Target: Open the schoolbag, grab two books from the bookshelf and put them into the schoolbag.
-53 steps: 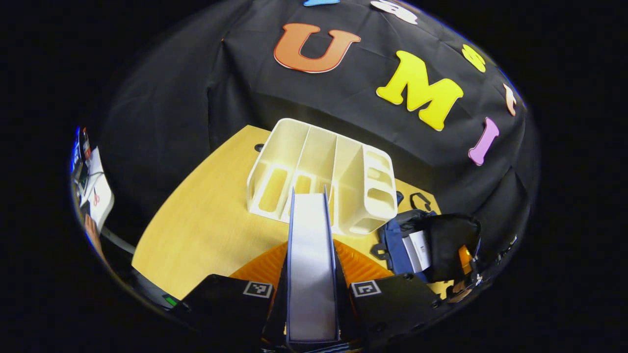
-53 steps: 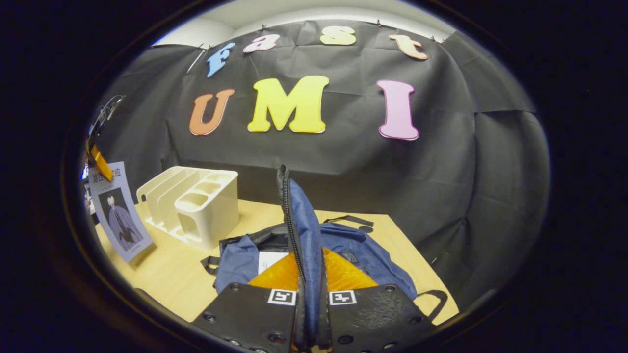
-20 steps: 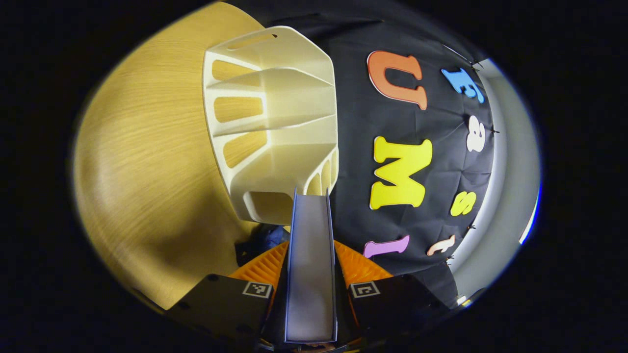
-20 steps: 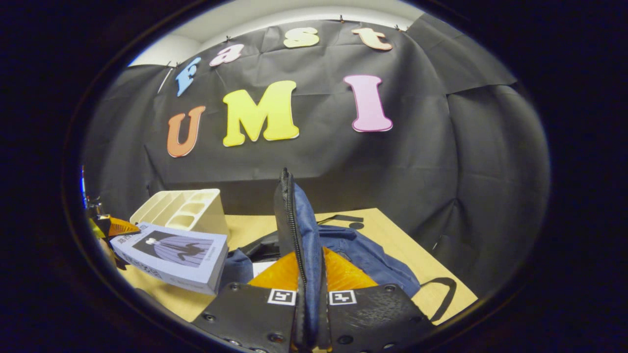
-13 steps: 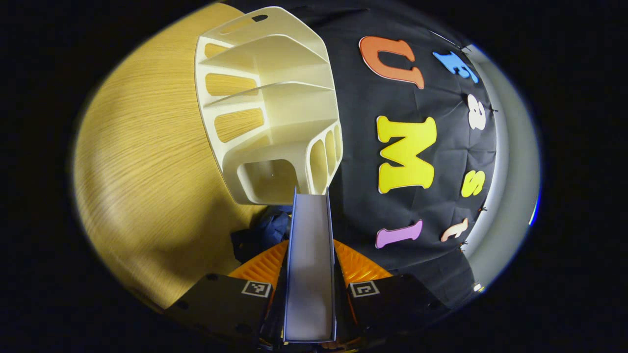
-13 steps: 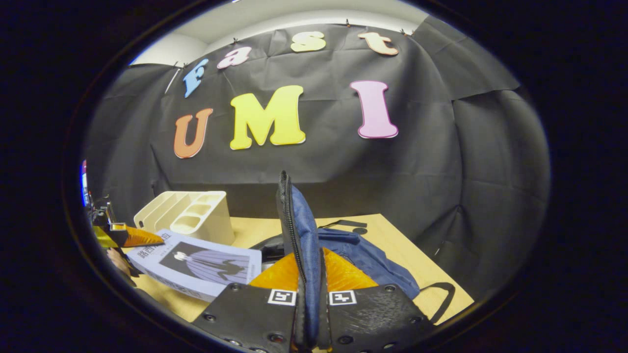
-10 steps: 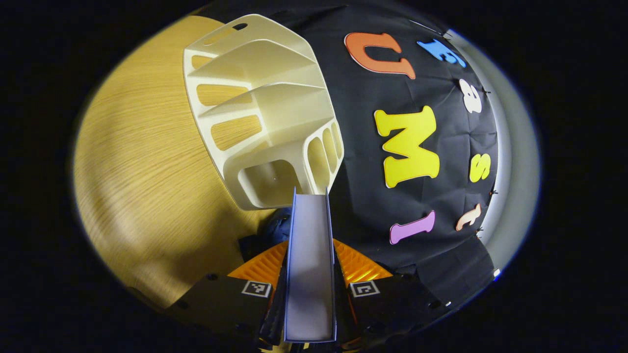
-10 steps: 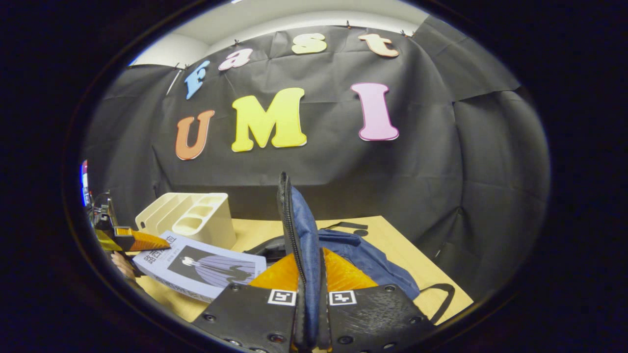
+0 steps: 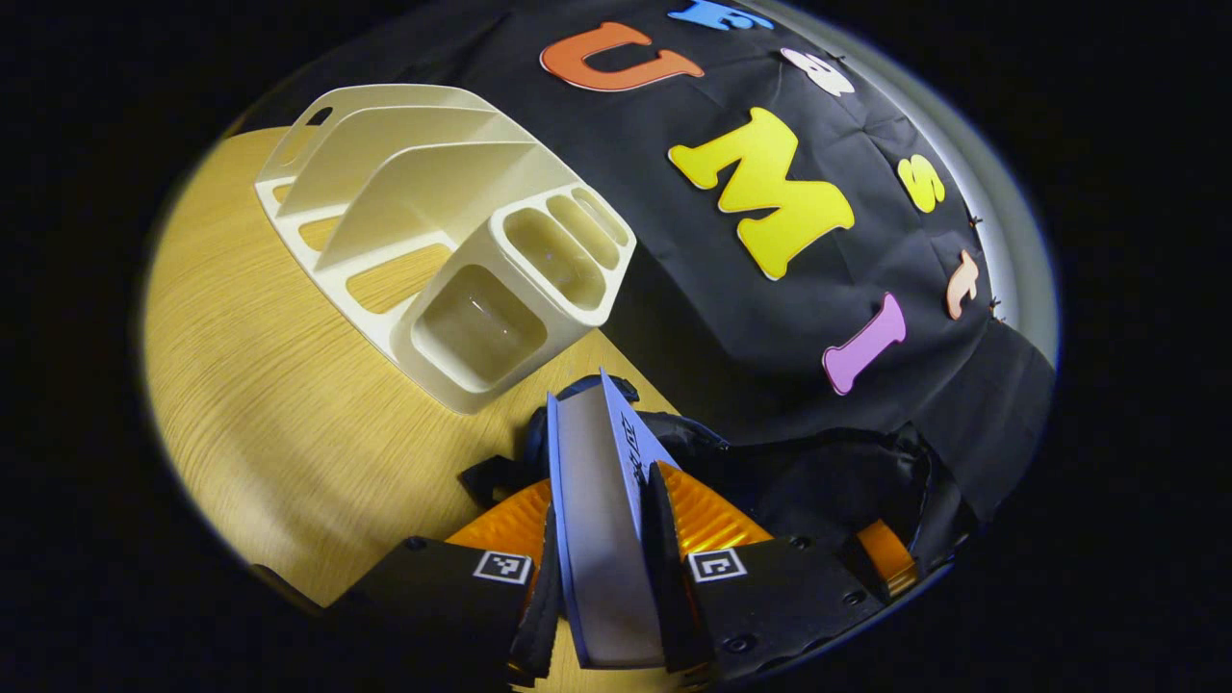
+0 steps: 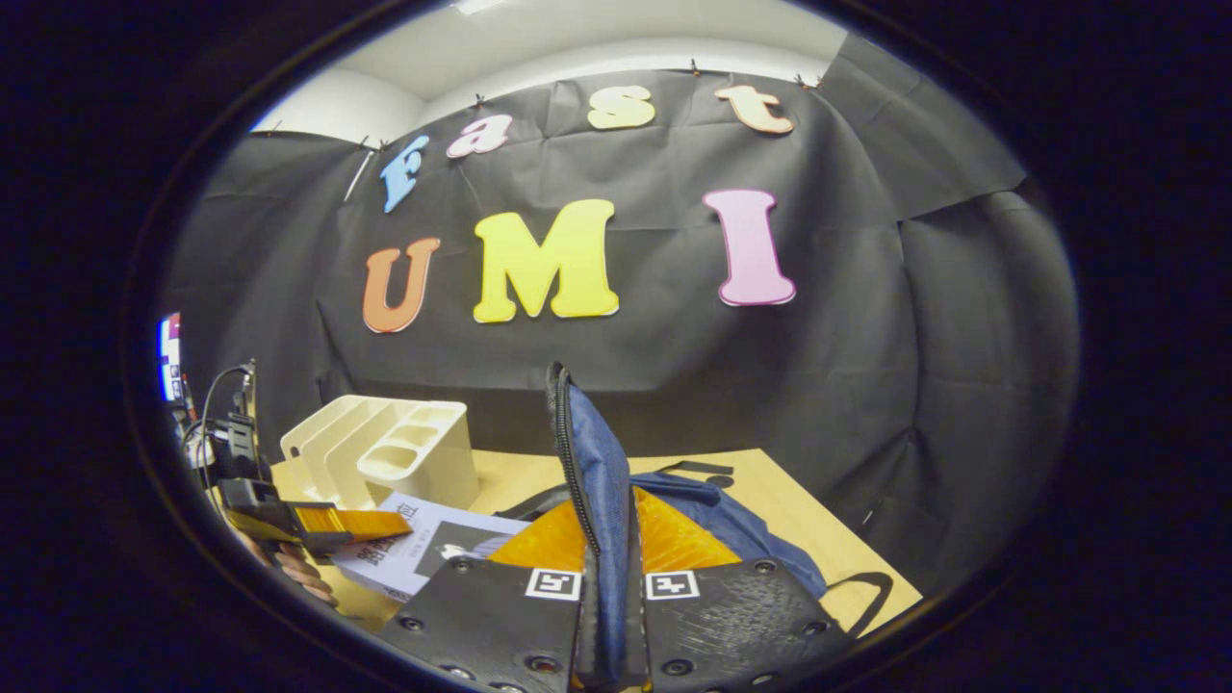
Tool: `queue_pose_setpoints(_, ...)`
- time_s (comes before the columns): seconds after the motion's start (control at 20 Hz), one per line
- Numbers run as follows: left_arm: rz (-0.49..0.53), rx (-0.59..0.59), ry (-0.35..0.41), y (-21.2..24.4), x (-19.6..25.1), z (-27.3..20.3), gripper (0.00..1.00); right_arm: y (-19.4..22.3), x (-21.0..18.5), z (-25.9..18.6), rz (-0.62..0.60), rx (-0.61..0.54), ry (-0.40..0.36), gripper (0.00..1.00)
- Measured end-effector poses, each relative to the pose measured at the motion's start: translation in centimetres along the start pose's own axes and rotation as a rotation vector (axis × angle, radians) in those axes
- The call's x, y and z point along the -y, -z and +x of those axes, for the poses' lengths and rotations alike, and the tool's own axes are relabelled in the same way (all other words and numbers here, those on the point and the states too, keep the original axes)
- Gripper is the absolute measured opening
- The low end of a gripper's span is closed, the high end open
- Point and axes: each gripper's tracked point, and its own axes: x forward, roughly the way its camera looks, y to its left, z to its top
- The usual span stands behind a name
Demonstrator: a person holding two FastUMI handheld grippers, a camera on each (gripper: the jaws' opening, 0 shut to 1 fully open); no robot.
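My left gripper (image 9: 599, 481) is shut on a pale-covered book (image 9: 602, 520), seen edge-on between the fingers, its far end over the dark mouth of the schoolbag (image 9: 818, 481). The right gripper (image 10: 604, 539) is shut on the blue zippered flap of the schoolbag (image 10: 589, 462) and holds it up. In the right gripper view the same book (image 10: 428, 553) lies tilted low at the left, with the left gripper (image 10: 346, 525) clamped on its near end and a hand below it. The cream bookshelf (image 9: 452, 250) stands empty on the wooden table (image 9: 250, 414).
The bookshelf (image 10: 390, 452) stands just left of the bag in the right gripper view. A black strap (image 10: 861, 592) of the bag trails toward the table's right edge. Cables and equipment (image 10: 221, 433) sit at the far left.
The left gripper has carried the book from the bookshelf toward the bag and tilted it down to the bag's opening. The right gripper has kept holding the flap up.
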Motion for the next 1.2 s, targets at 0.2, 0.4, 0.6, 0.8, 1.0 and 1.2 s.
queue_pose_setpoints(0.2,0.044,0.013,-0.015,0.8,1.3,1.6,0.45,-0.2,-1.5,-0.2,0.007,0.003,-0.052,0.1)
queue_pose_setpoints(0.4,0.067,-0.027,0.0,3.2,3.6,4.1,0.45,0.2,-2.3,0.2,0.042,-0.009,-0.123,0.1)
queue_pose_setpoints(0.6,0.055,-0.035,0.018,5.8,5.7,6.3,0.45,-0.7,-2.2,0.0,0.051,-0.023,-0.145,0.1)
queue_pose_setpoints(0.8,0.045,-0.028,0.023,7.0,7.4,7.9,0.45,-1.2,-1.9,0.1,0.042,-0.032,-0.163,0.1)
queue_pose_setpoints(1.0,0.045,-0.021,0.028,7.9,9.1,9.3,0.4,-1.5,-1.5,0.3,0.044,-0.034,-0.185,0.1)
queue_pose_setpoints(1.2,-0.007,-0.018,0.035,9.4,9.6,10.6,0.46,-1.1,-0.1,0.6,0.045,-0.037,-0.162,0.1)
